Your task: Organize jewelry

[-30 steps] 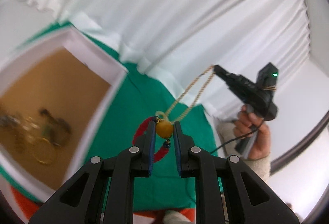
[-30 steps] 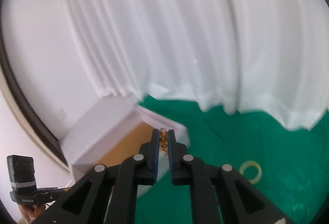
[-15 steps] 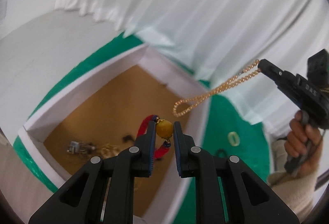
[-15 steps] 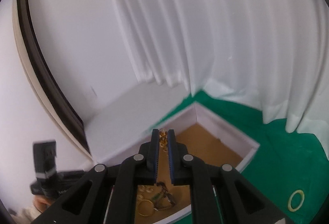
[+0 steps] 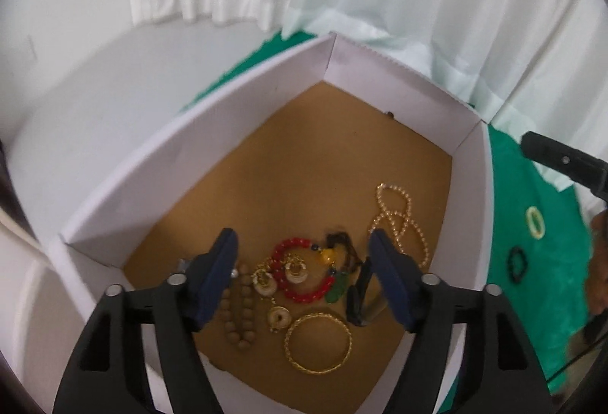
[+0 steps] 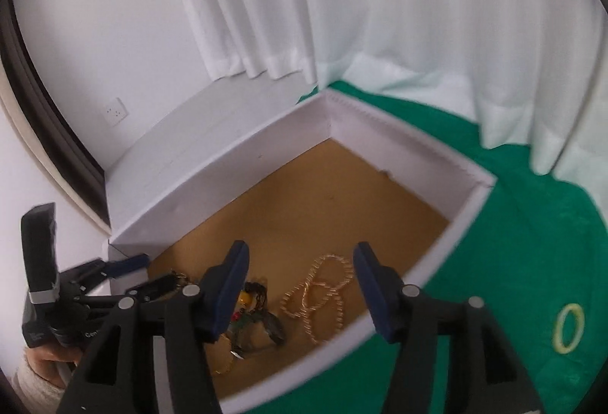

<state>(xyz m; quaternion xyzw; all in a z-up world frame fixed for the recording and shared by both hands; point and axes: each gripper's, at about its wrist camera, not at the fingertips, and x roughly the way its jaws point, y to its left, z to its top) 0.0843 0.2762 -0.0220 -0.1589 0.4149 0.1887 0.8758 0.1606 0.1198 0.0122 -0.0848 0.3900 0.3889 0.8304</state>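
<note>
A white box with a brown floor holds the jewelry. In the left wrist view my left gripper is open and empty above a red bead bracelet with a yellow bead, a gold bangle, tan beads and a gold chain. In the right wrist view my right gripper is open and empty above the same gold chain lying in the box.
The box stands on a green cloth. A pale yellow-green ring and a black ring lie on the cloth right of the box. White curtains hang behind. A white ledge lies left of the box.
Both grippers have opened over the box. The red bracelet has dropped from the left gripper and the gold chain from the right; both now lie on the box floor.
</note>
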